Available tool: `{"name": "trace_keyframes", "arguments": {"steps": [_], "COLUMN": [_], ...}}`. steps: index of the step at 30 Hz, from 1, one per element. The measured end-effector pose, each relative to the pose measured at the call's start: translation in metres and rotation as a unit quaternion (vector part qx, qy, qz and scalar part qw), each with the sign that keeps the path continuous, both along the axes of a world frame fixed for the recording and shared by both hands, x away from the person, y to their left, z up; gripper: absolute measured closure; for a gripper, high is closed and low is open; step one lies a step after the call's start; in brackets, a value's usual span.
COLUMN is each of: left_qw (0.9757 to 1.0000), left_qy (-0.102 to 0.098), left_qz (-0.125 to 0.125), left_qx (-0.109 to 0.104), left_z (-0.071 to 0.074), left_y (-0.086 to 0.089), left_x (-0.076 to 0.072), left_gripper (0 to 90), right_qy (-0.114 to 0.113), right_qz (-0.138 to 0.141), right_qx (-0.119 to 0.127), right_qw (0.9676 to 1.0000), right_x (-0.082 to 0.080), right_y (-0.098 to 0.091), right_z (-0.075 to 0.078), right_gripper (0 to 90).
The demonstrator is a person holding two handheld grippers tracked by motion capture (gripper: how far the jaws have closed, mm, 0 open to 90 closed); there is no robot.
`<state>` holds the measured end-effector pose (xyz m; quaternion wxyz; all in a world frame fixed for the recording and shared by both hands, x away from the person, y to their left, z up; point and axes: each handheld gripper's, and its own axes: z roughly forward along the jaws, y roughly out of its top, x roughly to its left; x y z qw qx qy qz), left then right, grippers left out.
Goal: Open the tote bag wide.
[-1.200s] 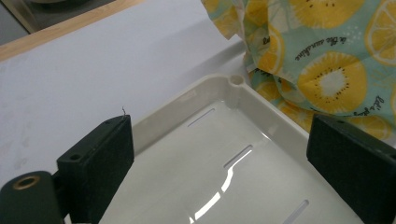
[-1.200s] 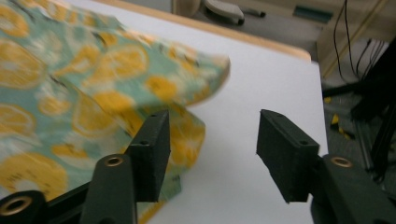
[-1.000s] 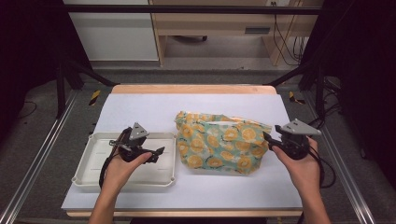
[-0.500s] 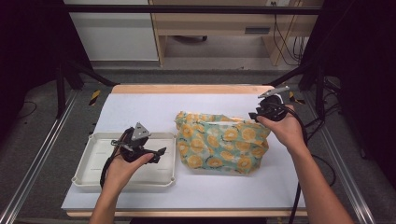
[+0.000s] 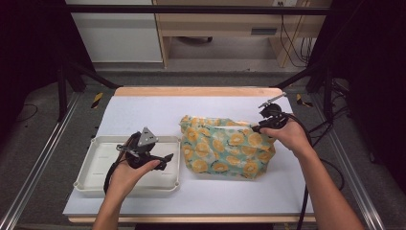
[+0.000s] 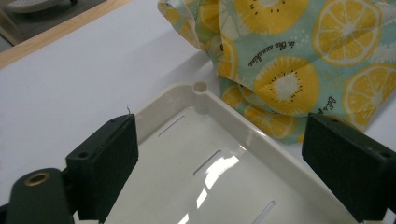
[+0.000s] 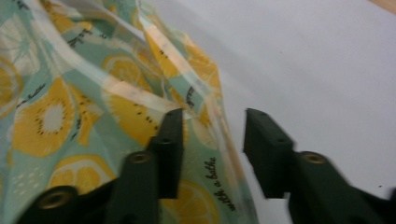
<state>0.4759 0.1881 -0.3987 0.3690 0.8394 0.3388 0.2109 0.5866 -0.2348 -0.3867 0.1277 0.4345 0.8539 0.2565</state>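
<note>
Sitting on the white desk [image 5: 143,108] a bit right of centre is the bag [image 5: 225,148], a soft crumpled thing in a teal print with yellow citrus slices, its left edge just beside the cream tray [image 5: 95,184]. The right gripper [image 5: 258,128] is at the bag's far right corner, and in the right gripper view its fingers [image 7: 170,140] have just been closing, with a raised fold of the fabric's edge sitting between them; there's a gap left, so they're not really pinching it yet. The left gripper [image 5: 165,160] hangs over the tray's right half, its fingers [image 6: 109,163] spread wide with nothing in them, and the left gripper view looks down into the slotted tray with the bag just past its rim.
</note>
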Motion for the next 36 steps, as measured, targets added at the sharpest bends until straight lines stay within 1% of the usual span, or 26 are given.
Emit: {"name": "trace_keyframes", "arguments": {"steps": [1,3,4,7,9,11,12,13,14,15,16,18,19,21,22,23,24,25,26,27,28,29,30,31,34,36], "left_qw": [1.0000,1.0000,1.0000,1.0000,1.0000,0.9999,0.9999,0.9998,0.9997,0.9995,0.9994,0.9991,0.9990,0.9989,0.9985,0.9985,0.9986,0.9986,0.9987,0.9987,0.9987,0.9988,0.9988,0.9988,0.9988,0.9986], "left_qy": [0.000,-0.001,-0.001,-0.005,-0.008,-0.011,-0.012,-0.016,-0.017,-0.018,-0.018,-0.020,-0.019,-0.021,-0.029,-0.029,-0.031,-0.031,-0.027,-0.027,-0.024,-0.023,-0.019,-0.019,-0.020,-0.009], "left_qz": [0.000,-0.002,-0.002,0.002,0.000,-0.002,-0.004,-0.015,-0.020,-0.026,-0.028,-0.033,-0.038,-0.039,-0.041,-0.041,-0.041,-0.041,-0.042,-0.042,-0.042,-0.042,-0.045,-0.045,-0.043,-0.052], "left_qx": [0.000,0.000,0.002,0.001,-0.001,0.000,-0.001,-0.001,0.000,-0.001,0.004,0.014,0.015,0.015,0.022,0.022,0.016,0.016,0.008,0.008,0.015,0.012,-0.002,-0.006,0.008,0.011], "left_z": [0.000,0.000,0.000,0.001,0.003,0.004,0.005,0.005,0.005,0.005,0.006,0.007,0.009,0.011,0.017,0.017,0.022,0.022,0.025,0.025,0.027,0.029,0.031,0.033,0.038,0.038], "left_y": [0.000,0.000,0.000,0.001,0.001,0.000,-0.001,-0.002,-0.004,-0.006,-0.008,-0.014,-0.017,-0.019,-0.024,-0.024,-0.028,-0.028,-0.033,-0.033,-0.036,-0.039,-0.042,-0.045,-0.053,-0.059], "left_x": [0.000,0.000,0.001,0.001,-0.001,-0.001,-0.002,-0.002,-0.002,-0.002,-0.001,0.000,0.002,0.003,0.008,0.008,0.015,0.015,0.024,0.024,0.031,0.037,0.044,0.048,0.061,0.069], "left_gripper": [10.5,10.6,10.6,11.1,11.6,12.1,12.5,13.2,13.7,13.9,14.0,14.3,14.2,14.2,14.2,14.2,14.2,14.0,13.7,13.5,13.5,12.5,11.5,11.1,9.4,8.8], "right_qy": [0.001,-0.004,-0.014,-0.042,-0.080,-0.108,-0.126,-0.136,-0.149,-0.156,-0.167,-0.178,-0.182,-0.189,-0.193,-0.195,-0.195,-0.195,-0.194,-0.194,-0.194,-0.193,-0.192,-0.192,-0.188,-0.184], "right_qz": [0.003,0.013,0.018,0.023,0.031,0.040,0.046,0.050,0.056,0.061,0.071,0.079,0.083,0.088,0.096,0.100,0.101,0.102,0.103,0.103,0.104,0.107,0.107,0.106,0.104,0.103], "right_qx": [0.001,0.011,0.016,0.046,0.069,0.073,0.084,0.093,0.100,0.100,0.104,0.110,0.115,0.128,0.132,0.135,0.138,0.137,0.135,0.135,0.136,0.139,0.139,0.138,0.139,0.139], "right_qw": [1.0000,0.9998,0.9996,0.9978,0.9939,0.9906,0.9874,0.9851,0.9823,0.9807,0.9780,0.9748,0.9730,0.9697,0.9675,0.9664,0.9658,0.9658,0.9661,0.9661,0.9661,0.9654,0.9657,0.9657,0.9668,0.9676], "right_x": [-0.001,-0.006,-0.009,-0.022,-0.038,-0.053,-0.065,-0.072,-0.084,-0.090,-0.100,-0.114,-0.120,-0.131,-0.138,-0.143,-0.148,-0.151,-0.155,-0.155,-0.156,-0.158,-0.160,-0.160,-0.160,-0.160], "right_y": [0.001,0.001,0.001,0.000,-0.001,-0.003,-0.005,-0.006,-0.008,-0.009,-0.010,-0.014,-0.016,-0.019,-0.020,-0.021,-0.022,-0.023,-0.024,-0.024,-0.024,-0.025,-0.026,-0.026,-0.027,-0.028], "right_z": [0.000,0.004,0.006,0.018,0.031,0.043,0.050,0.054,0.059,0.061,0.064,0.064,0.063,0.060,0.057,0.055,0.051,0.049,0.045,0.045,0.042,0.038,0.033,0.031,0.025,0.021], "right_gripper": [73.4,86.3,90.0,90.0,90.0,90.0,90.0,90.0,90.0,90.0,90.0,90.0,90.0,90.0,90.0,90.0,90.0,90.0,90.0,90.0,90.0,90.0,90.0,90.0,90.0,90.0]}}
